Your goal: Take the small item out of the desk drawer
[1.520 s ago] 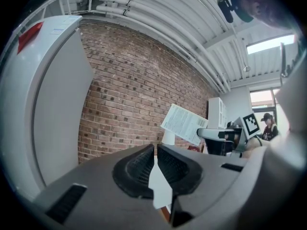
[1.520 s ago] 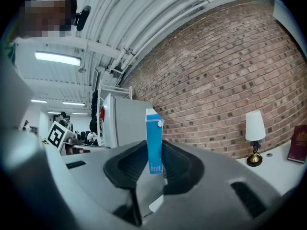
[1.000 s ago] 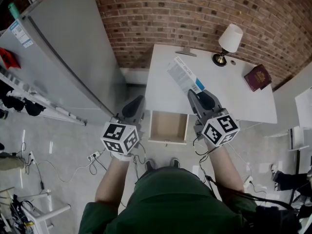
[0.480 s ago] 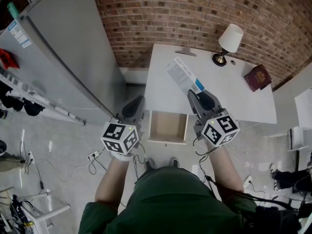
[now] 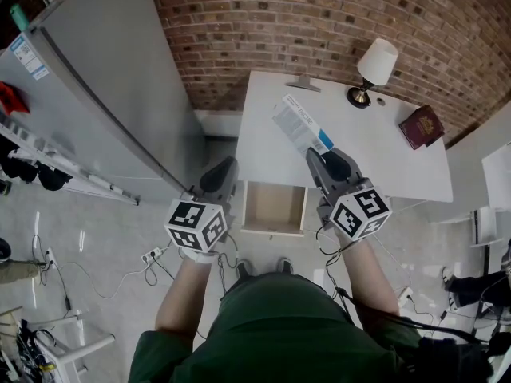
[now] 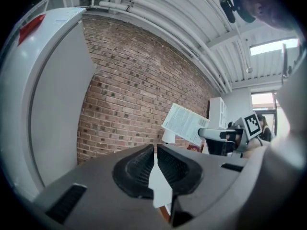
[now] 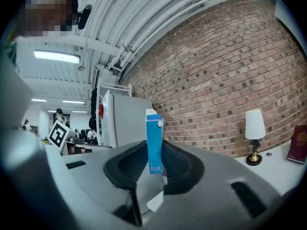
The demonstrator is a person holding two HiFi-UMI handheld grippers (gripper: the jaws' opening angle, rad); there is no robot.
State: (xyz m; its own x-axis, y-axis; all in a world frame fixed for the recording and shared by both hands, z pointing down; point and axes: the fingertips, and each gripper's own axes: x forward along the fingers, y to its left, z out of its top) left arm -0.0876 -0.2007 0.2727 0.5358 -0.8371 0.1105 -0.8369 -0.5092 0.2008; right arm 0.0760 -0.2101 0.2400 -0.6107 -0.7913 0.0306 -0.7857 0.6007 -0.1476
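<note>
the right gripper [image 7: 154, 163] had its fingers clamped on a flat blue-and-white cardboard box [image 5: 301, 123], print unreadable, above the white tabletop [image 5: 375, 154], beyond the open wood-lined drawer [image 5: 275, 208]; fingers of the left gripper [image 6: 156, 163] were together.

Mock home office inside industrial loft or lab: bare brick wall [image 5: 319, 14], white desk [image 5: 375, 162] with lamp [image 5: 374, 69] near far right corner, tall white fridge [image 5: 104, 94] alongside, loose cables [image 5: 72, 274] across floor, exposed ceiling pipes [image 6: 158, 18], strip light [image 7: 56, 56].
</note>
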